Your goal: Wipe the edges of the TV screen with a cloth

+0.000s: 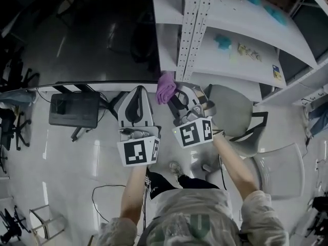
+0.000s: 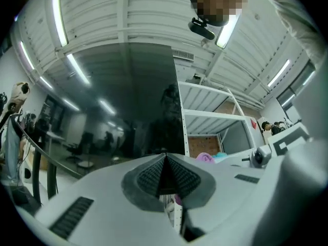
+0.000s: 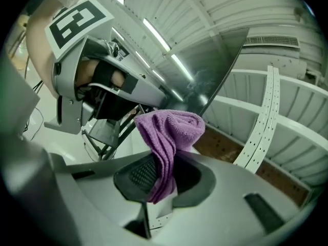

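The dark TV screen [image 1: 92, 35] fills the upper left of the head view, and its glossy face [image 2: 118, 106] reflects ceiling lights. A purple cloth [image 1: 165, 86] is pinched in my right gripper [image 1: 171, 94], right at the screen's lower right corner. In the right gripper view the cloth [image 3: 169, 137] bunches out above the jaws, near the screen's edge [image 3: 220, 76]. My left gripper [image 1: 136, 102] is just left of the right one, below the screen's bottom edge, jaws pressed together with nothing between them [image 2: 165, 173].
A white metal shelving unit [image 1: 225, 29] with a perforated upright [image 1: 192, 29] stands directly right of the screen. A black box [image 1: 74, 109] and cables lie on the floor at left. A grey chair [image 1: 236, 117] stands at right.
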### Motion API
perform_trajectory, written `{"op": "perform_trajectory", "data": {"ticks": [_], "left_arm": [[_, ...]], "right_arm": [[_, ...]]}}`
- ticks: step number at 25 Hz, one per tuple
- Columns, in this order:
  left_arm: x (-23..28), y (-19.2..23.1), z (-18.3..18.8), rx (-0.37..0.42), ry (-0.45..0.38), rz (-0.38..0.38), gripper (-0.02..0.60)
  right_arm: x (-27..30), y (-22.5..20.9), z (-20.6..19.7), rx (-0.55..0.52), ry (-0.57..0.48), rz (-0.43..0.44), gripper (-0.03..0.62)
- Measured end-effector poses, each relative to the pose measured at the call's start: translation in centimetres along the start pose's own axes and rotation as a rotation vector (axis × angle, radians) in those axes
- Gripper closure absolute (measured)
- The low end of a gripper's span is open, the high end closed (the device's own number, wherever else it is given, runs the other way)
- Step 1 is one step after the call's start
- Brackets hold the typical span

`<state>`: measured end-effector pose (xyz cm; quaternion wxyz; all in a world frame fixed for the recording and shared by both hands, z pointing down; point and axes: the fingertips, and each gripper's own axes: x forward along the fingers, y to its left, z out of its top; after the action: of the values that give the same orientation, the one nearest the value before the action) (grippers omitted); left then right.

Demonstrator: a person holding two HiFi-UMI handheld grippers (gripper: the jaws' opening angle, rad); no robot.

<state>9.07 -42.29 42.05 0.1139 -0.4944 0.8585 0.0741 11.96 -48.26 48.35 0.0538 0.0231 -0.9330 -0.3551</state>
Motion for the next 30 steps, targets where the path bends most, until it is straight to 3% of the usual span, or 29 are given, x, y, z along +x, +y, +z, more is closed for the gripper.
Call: {"op": "perform_trajectory", "data": {"ticks": [8,12,17,21,25,27,30], "left_arm": [[-1.8,1.2,-3.7,-0.008,0.094,0.004,0.566],[-2.2,1.8,-4.0,-0.02,0.112,0.008,0.566],[-3.8,2.7,-1.1,-0.02,0.098,0.028,0.566],[-6.9,3.2,1.7,-0.017,0.116,0.034,0.566],[-10.7,3.7,1.6,-0.053,0.173,0.022,0.566],[-12.4,5.4,0.9,-0.07,0.19,0.073,0.566],[-14.5,8.5,0.5,-0.099,0.185,0.167,0.566]], "right_arm": [[0.3,3.0,-2.7,0.049,0.064,0.034,0.531],[0.2,3.7,-2.1,0.128,0.066,0.021,0.531],[-1.7,2.7,2.0,0.307,0.018,-0.05,0.531],[-3.7,4.8,6.1,0.333,-0.019,0.03,0.531],[-3.7,7.3,10.3,0.497,-0.119,0.088,0.531],[-3.3,8.4,11.5,0.573,-0.137,0.092,0.531],[-2.2,9.9,12.6,0.6,-0.127,0.117,0.531]]}}
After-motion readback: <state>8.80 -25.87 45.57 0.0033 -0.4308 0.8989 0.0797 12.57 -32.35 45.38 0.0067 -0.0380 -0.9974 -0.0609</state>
